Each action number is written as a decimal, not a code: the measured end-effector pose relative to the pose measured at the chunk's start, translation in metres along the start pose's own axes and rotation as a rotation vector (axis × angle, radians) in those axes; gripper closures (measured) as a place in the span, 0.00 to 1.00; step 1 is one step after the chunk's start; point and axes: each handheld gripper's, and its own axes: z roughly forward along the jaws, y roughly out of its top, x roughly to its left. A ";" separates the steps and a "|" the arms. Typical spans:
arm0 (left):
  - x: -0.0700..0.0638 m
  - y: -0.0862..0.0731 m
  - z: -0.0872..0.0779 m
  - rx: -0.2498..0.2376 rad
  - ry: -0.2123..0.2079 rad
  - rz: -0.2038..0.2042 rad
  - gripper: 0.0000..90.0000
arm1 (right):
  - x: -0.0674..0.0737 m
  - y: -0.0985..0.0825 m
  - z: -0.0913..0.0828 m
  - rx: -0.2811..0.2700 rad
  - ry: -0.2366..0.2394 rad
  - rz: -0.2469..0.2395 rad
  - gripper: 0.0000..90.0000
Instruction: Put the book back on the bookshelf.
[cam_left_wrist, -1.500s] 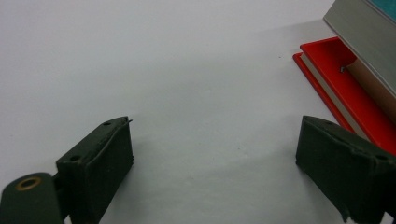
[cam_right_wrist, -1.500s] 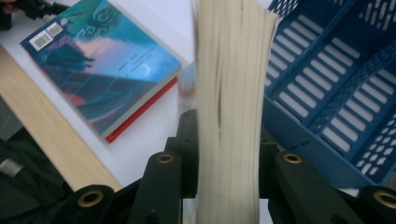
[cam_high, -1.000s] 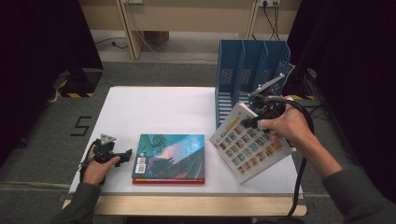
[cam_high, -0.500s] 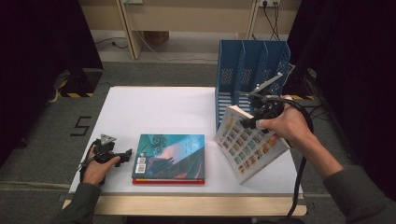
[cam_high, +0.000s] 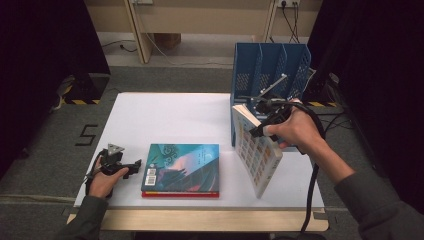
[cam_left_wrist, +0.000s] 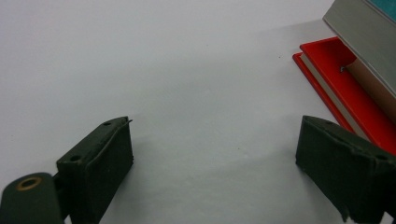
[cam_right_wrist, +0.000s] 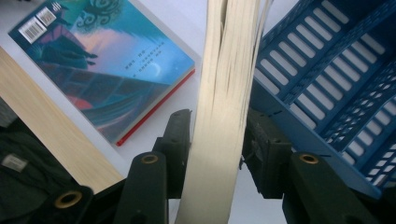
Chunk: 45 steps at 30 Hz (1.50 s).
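My right gripper (cam_high: 262, 125) is shut on a white book with a grid of small pictures on its cover (cam_high: 256, 152), holding it steeply tilted on its lower edge just in front of the blue file rack (cam_high: 270, 70). In the right gripper view both jaws clamp the book's cream page block (cam_right_wrist: 224, 93), with the blue file rack (cam_right_wrist: 327, 84) right beside it. A teal-covered book (cam_high: 182, 165) lies flat on a red book (cam_high: 180, 194) near the table's front. My left gripper (cam_high: 127, 167) rests open on the white table, its jaws spread wide beside the red book's corner (cam_left_wrist: 345, 88).
The white table (cam_high: 160, 115) stands on grey carpet. The rack has several upright slots at the table's back right corner. A cable trails from the right gripper over the front edge. Wall sockets and cords sit behind the rack.
The right gripper has lifted and turned the picture-grid book from lying nearly flat to standing steeply on its edge, closer to the rack. The left gripper has stayed put.
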 end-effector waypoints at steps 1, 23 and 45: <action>0.000 0.000 0.000 0.001 0.000 0.000 0.11 | 0.000 0.000 0.000 -0.001 0.002 0.011 0.70; 0.000 0.000 0.000 0.000 0.000 0.000 0.11 | -0.019 0.003 0.008 0.016 0.049 0.093 0.67; 0.000 0.000 0.000 0.000 0.000 0.000 0.11 | -0.031 0.010 0.010 0.088 -0.015 0.034 0.78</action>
